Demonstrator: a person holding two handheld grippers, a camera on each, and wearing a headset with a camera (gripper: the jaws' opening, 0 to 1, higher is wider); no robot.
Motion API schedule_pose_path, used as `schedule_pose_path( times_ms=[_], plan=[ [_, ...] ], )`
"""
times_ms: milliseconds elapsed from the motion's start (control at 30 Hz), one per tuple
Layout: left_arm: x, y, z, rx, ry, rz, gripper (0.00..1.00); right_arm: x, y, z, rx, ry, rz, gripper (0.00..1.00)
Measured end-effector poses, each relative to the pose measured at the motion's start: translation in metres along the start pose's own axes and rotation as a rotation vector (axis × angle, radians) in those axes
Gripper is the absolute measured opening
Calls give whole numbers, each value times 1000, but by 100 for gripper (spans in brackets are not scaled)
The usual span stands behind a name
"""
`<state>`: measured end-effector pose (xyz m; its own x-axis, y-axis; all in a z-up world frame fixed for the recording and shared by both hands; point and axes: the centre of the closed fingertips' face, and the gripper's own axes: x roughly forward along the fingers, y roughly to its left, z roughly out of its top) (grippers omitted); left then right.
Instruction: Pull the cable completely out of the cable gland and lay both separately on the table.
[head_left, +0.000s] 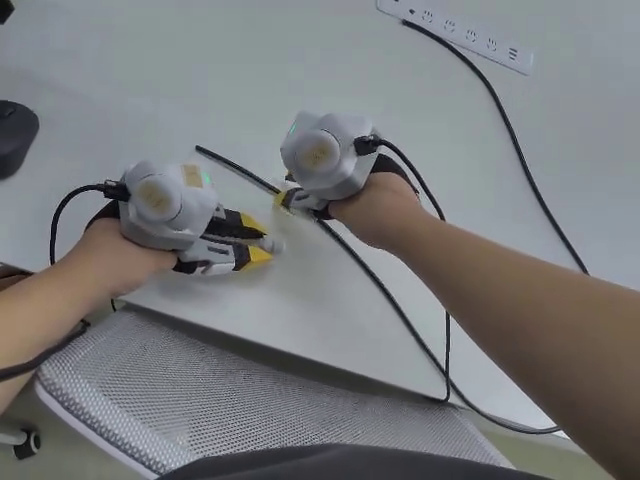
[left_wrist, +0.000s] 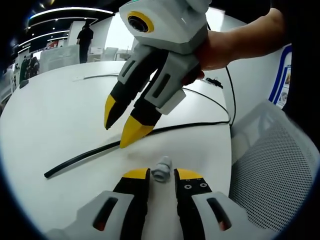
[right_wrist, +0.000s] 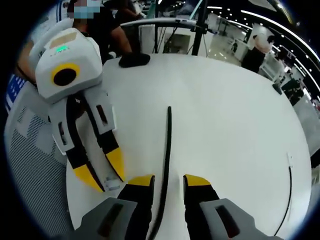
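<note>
A small grey cable gland (left_wrist: 161, 170) sits between the yellow tips of my left gripper (left_wrist: 162, 174), which looks shut on it just above the white table (head_left: 330, 300). The gland (head_left: 272, 245) is free of the cable. The black cable (head_left: 235, 170) lies flat on the table, running away from the front edge. My right gripper (right_wrist: 167, 180) stands open astride the cable (right_wrist: 168, 140) without pinching it. The two grippers are close together, left gripper (head_left: 256, 240) beside right gripper (head_left: 290, 200).
A white power strip (head_left: 455, 30) lies at the back right, its black cord (head_left: 520, 150) trailing toward the front edge. A dark object (head_left: 15, 135) sits at the far left. A grey mesh chair (head_left: 250, 400) stands below the table's front edge.
</note>
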<state>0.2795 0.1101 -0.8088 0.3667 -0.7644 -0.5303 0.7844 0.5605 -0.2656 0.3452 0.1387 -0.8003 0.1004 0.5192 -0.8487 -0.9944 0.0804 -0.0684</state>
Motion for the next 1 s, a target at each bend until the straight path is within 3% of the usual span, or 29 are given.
schedule_pose_path(
  times_ms=[300, 700, 1000],
  plan=[
    [-5, -2, 4, -7, -6, 15, 27, -33, -5, 6, 61, -76, -32, 31],
    [-18, -11, 18, -30, -34, 34, 37, -90, -4, -7, 140, -166, -80, 41],
    [-30, -22, 29, -59, -55, 36, 44, -123, 3, -21, 166, -217, -109, 50]
  ],
)
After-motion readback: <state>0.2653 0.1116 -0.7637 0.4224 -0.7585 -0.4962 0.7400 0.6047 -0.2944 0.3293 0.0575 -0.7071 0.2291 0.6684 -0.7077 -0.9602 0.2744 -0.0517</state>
